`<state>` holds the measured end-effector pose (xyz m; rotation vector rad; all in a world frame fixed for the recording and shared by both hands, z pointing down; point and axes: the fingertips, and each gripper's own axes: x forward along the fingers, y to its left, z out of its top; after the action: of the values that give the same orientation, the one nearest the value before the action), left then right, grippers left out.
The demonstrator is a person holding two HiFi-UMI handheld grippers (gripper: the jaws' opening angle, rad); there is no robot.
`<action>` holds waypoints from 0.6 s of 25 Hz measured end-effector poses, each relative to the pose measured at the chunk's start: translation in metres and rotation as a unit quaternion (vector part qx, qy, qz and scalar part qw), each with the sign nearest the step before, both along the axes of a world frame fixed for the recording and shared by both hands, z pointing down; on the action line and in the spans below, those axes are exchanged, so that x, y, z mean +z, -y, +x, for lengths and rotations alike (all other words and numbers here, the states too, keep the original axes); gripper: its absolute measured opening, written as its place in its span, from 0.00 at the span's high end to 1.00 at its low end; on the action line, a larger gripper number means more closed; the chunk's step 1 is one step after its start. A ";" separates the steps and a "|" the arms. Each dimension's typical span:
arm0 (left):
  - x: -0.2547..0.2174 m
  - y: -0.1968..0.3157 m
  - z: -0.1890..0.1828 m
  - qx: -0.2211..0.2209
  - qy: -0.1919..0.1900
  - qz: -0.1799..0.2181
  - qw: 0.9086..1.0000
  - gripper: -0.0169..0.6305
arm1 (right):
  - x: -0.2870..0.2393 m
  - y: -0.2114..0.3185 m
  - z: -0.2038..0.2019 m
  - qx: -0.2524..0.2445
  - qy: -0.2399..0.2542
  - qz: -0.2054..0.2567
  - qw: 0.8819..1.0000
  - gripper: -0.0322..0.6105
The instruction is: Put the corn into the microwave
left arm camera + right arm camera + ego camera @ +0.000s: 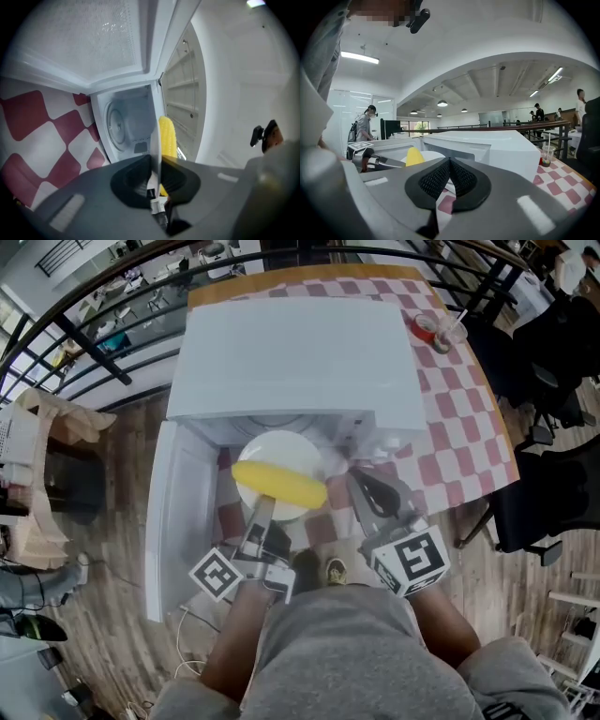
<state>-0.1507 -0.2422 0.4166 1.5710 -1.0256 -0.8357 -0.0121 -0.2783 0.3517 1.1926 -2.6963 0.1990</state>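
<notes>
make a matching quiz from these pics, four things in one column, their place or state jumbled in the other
1 corn
2 microwave door
3 left gripper
4 right gripper

a swung open
b fingers shut, empty
c lying on the white plate
d fingers shut on the plate's rim

Pairs: 1-c, 2-a, 3-d, 4-b

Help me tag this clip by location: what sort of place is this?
Probably an open-plan office or lab on an upper level, not a home kitchen: a curved black railing overlooks a lower floor, office chairs stand beside the table, and people stand under a high strip-lit ceiling.
</notes>
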 end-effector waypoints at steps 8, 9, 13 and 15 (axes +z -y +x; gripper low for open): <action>0.036 0.053 -0.017 0.003 -0.004 -0.004 1.000 0.92 | 0.016 0.030 -0.013 0.019 -0.015 -0.013 1.000 0.96; 0.041 0.059 -0.019 0.002 -0.005 -0.005 1.000 0.92 | 0.017 0.033 -0.014 0.021 -0.018 -0.015 1.000 0.96; 0.058 0.084 -0.025 -0.004 -0.017 -0.012 1.000 0.92 | 0.024 0.042 -0.017 0.025 -0.029 -0.022 0.999 0.96; 0.067 0.095 -0.026 -0.005 -0.022 -0.014 1.000 0.92 | 0.028 0.045 -0.018 0.028 -0.035 -0.024 0.999 0.96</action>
<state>-0.1767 -0.3372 0.4836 1.5177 -1.0105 -0.8569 -0.0302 -0.3233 0.3794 1.2384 -2.5847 0.2242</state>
